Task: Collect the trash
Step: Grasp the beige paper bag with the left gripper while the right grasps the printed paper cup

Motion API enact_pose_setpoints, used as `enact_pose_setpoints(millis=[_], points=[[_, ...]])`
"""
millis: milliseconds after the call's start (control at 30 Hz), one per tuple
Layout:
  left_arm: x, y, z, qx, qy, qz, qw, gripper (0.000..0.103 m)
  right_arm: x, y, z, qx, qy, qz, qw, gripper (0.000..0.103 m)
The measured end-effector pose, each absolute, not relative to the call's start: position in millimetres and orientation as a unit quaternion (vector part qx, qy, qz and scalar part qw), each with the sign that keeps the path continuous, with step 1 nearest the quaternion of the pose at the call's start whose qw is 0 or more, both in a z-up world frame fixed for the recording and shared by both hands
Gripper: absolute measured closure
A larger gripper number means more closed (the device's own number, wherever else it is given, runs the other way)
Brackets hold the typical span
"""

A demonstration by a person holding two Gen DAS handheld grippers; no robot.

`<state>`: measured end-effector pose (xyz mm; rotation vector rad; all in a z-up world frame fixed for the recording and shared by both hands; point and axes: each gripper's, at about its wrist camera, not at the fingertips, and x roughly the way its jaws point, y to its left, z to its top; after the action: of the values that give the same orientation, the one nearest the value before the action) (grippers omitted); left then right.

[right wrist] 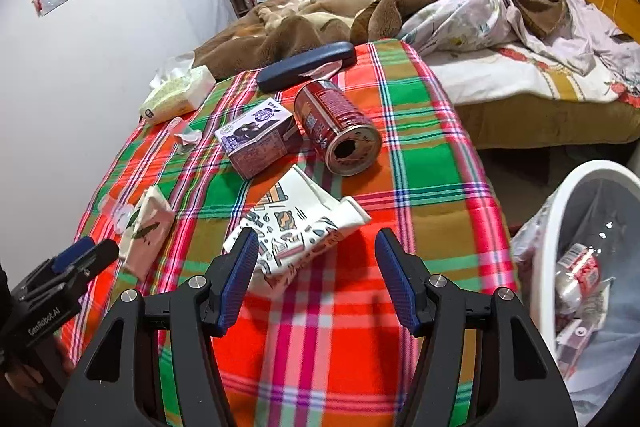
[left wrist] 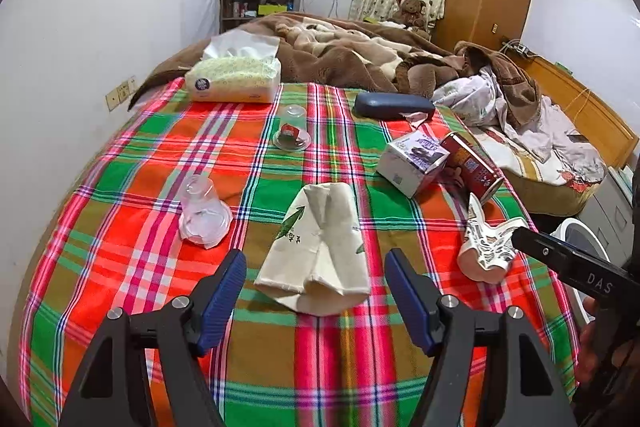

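- The left gripper (left wrist: 314,293) hangs over a plaid cloth (left wrist: 120,195) with its jaws apart and nothing between the pads; a cream paper bag (left wrist: 316,247) lies flat just ahead of them, not touched
- The right gripper (right wrist: 316,271) is also spread and empty; a crumpled printed carton (right wrist: 298,227) lies on the cloth just in front, its near end by the left finger
- Further off sit a small purple carton (right wrist: 256,137) and a red can (right wrist: 338,125) on its side, close together
- A white bin (right wrist: 576,195) with wrappers inside stands off the cloth's right edge
- Two clear plastic cups (left wrist: 204,213) lie to the left of the bag
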<state>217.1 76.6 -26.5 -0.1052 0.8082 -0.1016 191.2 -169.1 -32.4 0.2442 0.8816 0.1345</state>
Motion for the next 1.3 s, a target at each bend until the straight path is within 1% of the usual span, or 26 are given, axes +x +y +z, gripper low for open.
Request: enact_pose_setpoints(millis=[500,533,600,733,800,833,867,900,933,967,1000,1100,1300], points=[[259,83,-54,-0.051,0.432,-0.062,0.898,0.029,211,-151,-50,0.125,0.452,0.061,0.881,0.041],[260,83,-55,-0.050,0.434,-0.062,0.897,0.029,212,-150,-51,0.126,0.452,0.063,0.881,0.043],[261,82,-57,-0.046,0.435,-0.066,0.897,0.029,213,-148,-51,0.122,0.451,0.067,0.882,0.051],[267,81,-62,-0.049,0.440,-0.067,0.894,0.029,214,-142,-50,0.116,0.449,0.072,0.883,0.061],[268,80,-64,-0.044,0.440,-0.065,0.894,0.030,214,-140,-50,0.111,0.448,0.074,0.884,0.068],[269,80,-65,-0.048,0.444,-0.065,0.893,0.031,214,-140,-50,0.109,0.446,0.075,0.885,0.070],[269,81,-67,-0.056,0.446,-0.072,0.890,0.036,214,-139,-50,0.107,0.446,0.075,0.886,0.078],[269,81,-67,-0.061,0.447,-0.073,0.890,0.043,213,-139,-49,0.104,0.443,0.074,0.887,0.081],[269,81,-66,-0.058,0.446,-0.070,0.891,0.044,213,-139,-49,0.102,0.442,0.075,0.888,0.082],[268,80,-65,-0.054,0.444,-0.070,0.892,0.047,213,-139,-49,0.101,0.442,0.075,0.888,0.083],[267,79,-64,-0.052,0.442,-0.070,0.893,0.051,212,-139,-49,0.101,0.440,0.075,0.889,0.083],[265,78,-62,-0.046,0.440,-0.070,0.894,0.058,211,-140,-49,0.104,0.439,0.076,0.889,0.083],[251,71,-54,-0.041,0.431,-0.074,0.898,0.061,205,-140,-45,0.103,0.431,0.079,0.893,0.083]])
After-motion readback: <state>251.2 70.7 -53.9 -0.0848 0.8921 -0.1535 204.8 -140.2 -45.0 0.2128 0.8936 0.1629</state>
